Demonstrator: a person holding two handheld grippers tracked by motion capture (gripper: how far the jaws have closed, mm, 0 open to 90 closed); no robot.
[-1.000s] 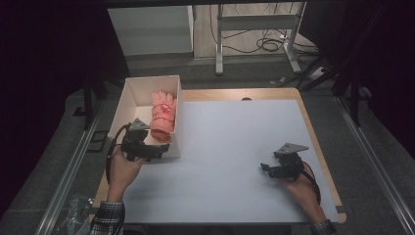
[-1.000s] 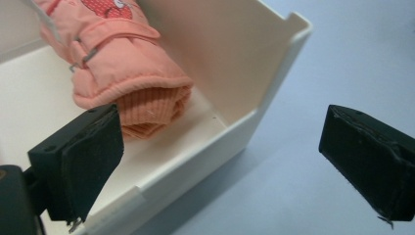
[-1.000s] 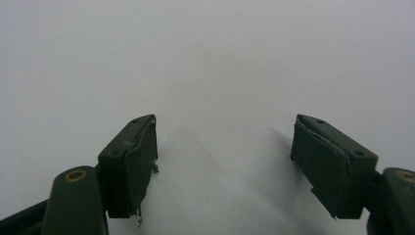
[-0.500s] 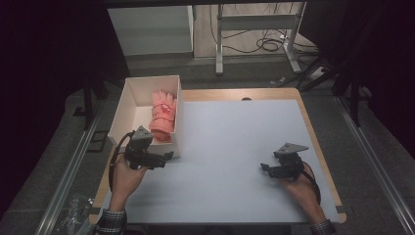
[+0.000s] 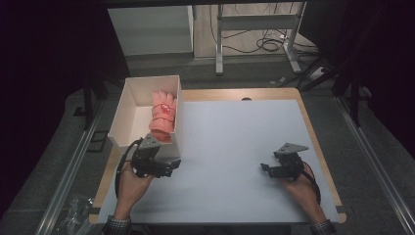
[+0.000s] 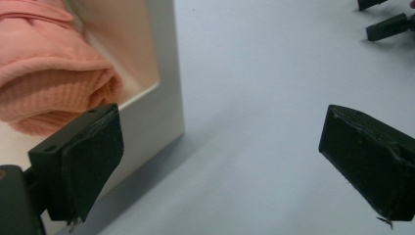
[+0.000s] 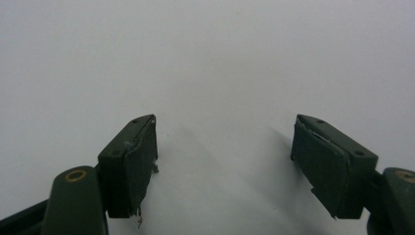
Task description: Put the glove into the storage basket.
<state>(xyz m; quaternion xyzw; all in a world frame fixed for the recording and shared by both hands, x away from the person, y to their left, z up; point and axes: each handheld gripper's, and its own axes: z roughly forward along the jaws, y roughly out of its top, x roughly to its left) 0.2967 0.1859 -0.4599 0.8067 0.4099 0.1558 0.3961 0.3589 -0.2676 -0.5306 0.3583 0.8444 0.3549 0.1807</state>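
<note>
A pink knitted glove point(image 5: 162, 115) lies in the white open box point(image 5: 128, 105) at the table's left; its ribbed cuff point(image 6: 54, 93) fills the upper left of the left gripper view. My left gripper point(image 5: 172, 165) is open just outside the box's near right corner point(image 6: 169, 117), above the white table sheet, with nothing between its jaws. My right gripper point(image 5: 264, 169) rests low over the sheet at the right, open and empty point(image 7: 222, 161). Its black jaw tips point(image 6: 386, 27) show far off in the left gripper view.
The white sheet point(image 5: 235, 147) covers most of the wooden table, with a wood border point(image 5: 318, 142) along the right and far edges. A person's hands point(image 5: 132, 183) hold both grippers from the near edge. Metal rails and cables lie on the floor beyond.
My left gripper has pulled back out of the box toward the near side and swung right, onto the sheet beside the box corner. The glove stays in the box. The right gripper has not moved.
</note>
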